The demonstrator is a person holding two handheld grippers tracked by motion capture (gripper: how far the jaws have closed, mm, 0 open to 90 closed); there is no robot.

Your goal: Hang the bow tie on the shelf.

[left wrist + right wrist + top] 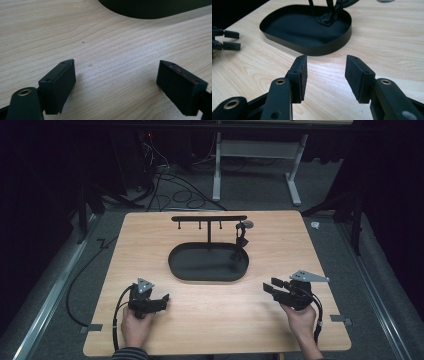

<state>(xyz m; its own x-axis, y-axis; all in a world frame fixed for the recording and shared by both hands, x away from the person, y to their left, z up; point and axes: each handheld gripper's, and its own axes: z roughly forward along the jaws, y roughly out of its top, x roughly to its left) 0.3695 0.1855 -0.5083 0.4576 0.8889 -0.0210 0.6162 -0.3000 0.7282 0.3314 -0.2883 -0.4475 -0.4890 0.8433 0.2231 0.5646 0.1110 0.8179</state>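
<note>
Tray (186, 270) with hook stand (209, 219) and dark strap (241, 240) inside; left tool (116, 82) wide, right tool (325, 75) narrower, both empty.

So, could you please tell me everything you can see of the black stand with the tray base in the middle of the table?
The black stand sits mid-table on the wooden tabletop, beyond both grippers and touched by neither. It looks like dark matte metal: a shallow oval tray base with a low upright wall, a thin post rising from it, and a horizontal crossbar with small hooks beneath. A dark strap-like item hangs from the bar's right end, trailing down into the tray.
</note>
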